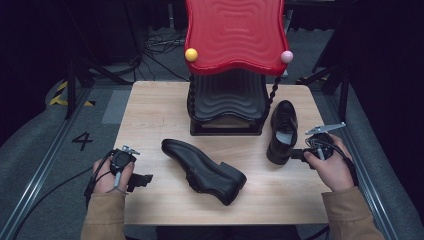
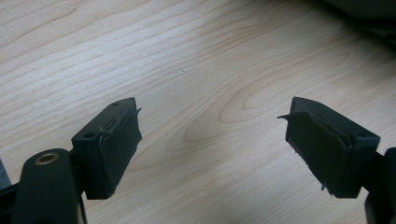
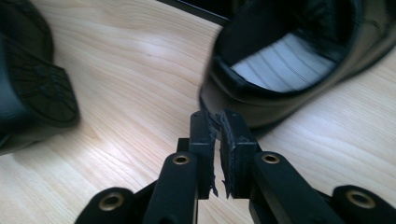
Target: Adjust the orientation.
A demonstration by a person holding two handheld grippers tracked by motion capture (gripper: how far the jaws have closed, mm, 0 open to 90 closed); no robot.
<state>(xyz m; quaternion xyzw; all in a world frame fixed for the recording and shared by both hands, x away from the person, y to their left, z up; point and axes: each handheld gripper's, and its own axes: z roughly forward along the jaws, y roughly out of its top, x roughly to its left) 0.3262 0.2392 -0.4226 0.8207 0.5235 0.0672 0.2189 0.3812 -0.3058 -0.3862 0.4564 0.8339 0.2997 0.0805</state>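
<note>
At the upper right of the right gripper view, the upright shoe (image 3: 289,70) is blurring and running off the frame; the tipped shoe (image 3: 32,79) is getting cut at the left edge.

You can read one marking: a dark numeral "4" (image 1: 82,140), printed on the grey floor (image 1: 45,150) to the left of the table (image 1: 150,100), just inside the floor rail. Farther back on the same side you see yellow-and-black hazard striping (image 1: 61,93) on the floor; it is a warning sign and carries no lettering. You find no legible text, label or brand on the shoes, the rack or the grippers.
</note>
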